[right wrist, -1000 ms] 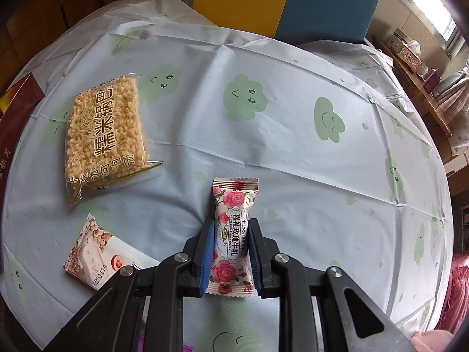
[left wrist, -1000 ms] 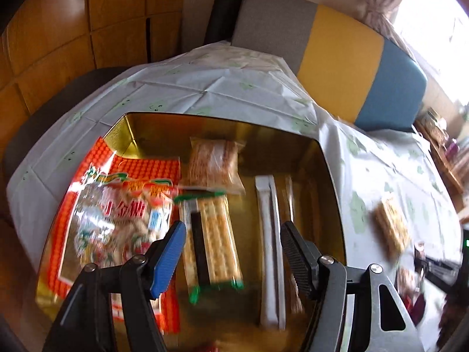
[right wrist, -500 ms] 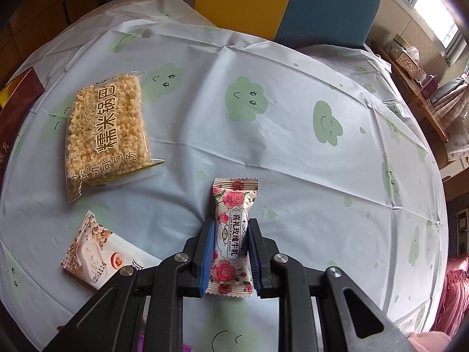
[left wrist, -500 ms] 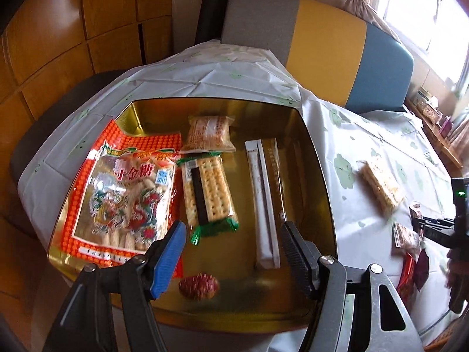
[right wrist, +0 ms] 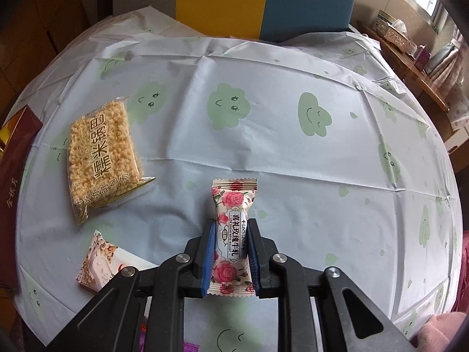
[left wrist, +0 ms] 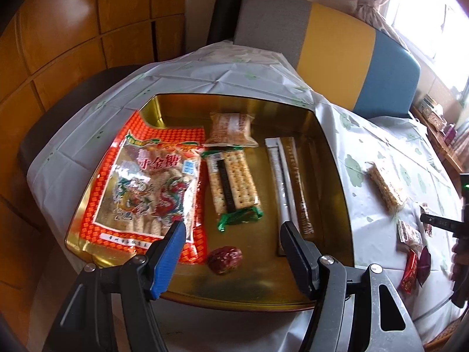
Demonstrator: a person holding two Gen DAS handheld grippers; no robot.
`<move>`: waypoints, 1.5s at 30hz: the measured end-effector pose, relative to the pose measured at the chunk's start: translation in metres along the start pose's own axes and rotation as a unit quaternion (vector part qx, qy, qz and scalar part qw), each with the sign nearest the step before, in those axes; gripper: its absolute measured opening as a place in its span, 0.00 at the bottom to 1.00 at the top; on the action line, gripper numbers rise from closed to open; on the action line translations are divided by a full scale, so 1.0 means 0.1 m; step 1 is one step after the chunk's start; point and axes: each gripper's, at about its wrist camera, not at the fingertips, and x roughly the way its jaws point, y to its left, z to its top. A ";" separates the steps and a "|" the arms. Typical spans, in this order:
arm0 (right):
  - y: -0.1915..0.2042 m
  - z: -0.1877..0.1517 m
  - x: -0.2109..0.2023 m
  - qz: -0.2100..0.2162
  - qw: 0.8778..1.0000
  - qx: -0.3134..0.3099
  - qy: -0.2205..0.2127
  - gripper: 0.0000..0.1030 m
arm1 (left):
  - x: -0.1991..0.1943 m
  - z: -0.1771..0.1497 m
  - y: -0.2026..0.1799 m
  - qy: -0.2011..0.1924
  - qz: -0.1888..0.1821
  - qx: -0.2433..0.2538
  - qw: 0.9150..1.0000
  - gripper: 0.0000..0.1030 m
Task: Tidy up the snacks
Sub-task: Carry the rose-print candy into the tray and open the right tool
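Note:
My left gripper (left wrist: 233, 242) is open and empty, above the near edge of a gold tin tray (left wrist: 328, 146). In the tray lie a large red candy bag (left wrist: 146, 187), a cracker pack (left wrist: 233, 182), a small puffed-rice pack (left wrist: 231, 129), two long stick sachets (left wrist: 290, 182) and a red date (left wrist: 225, 259). My right gripper (right wrist: 230, 234) is shut on a rose-print nougat bar (right wrist: 233, 228), held just above the cloud-print tablecloth (right wrist: 293, 161). A puffed-rice cake pack (right wrist: 101, 152) and a pale snack packet (right wrist: 101, 259) lie left of it.
A dark red box (right wrist: 14, 176) stands at the table's left edge in the right wrist view. Small red and purple packets (left wrist: 413, 261) lie on the cloth right of the tray. A grey, yellow and blue chair back (left wrist: 337, 47) stands behind the table.
My left gripper has pulled back and up from the tray, so the whole tray and the red date now show. My right gripper still holds the nougat bar, slightly higher.

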 end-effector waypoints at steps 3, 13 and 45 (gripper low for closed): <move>-0.07 0.03 -0.05 0.006 1.000 0.015 -0.010 0.20 | -0.01 0.00 0.09 -0.001 0.004 -0.010 1.000 0.65; 0.24 0.06 -0.74 0.114 0.991 0.003 -0.073 0.20 | 0.04 0.03 0.48 0.000 0.023 -0.060 0.998 0.65; 2.57 -0.64 -1.02 0.252 0.945 -0.206 -0.045 0.35 | -0.02 0.02 0.65 -0.018 0.038 -0.066 0.997 0.65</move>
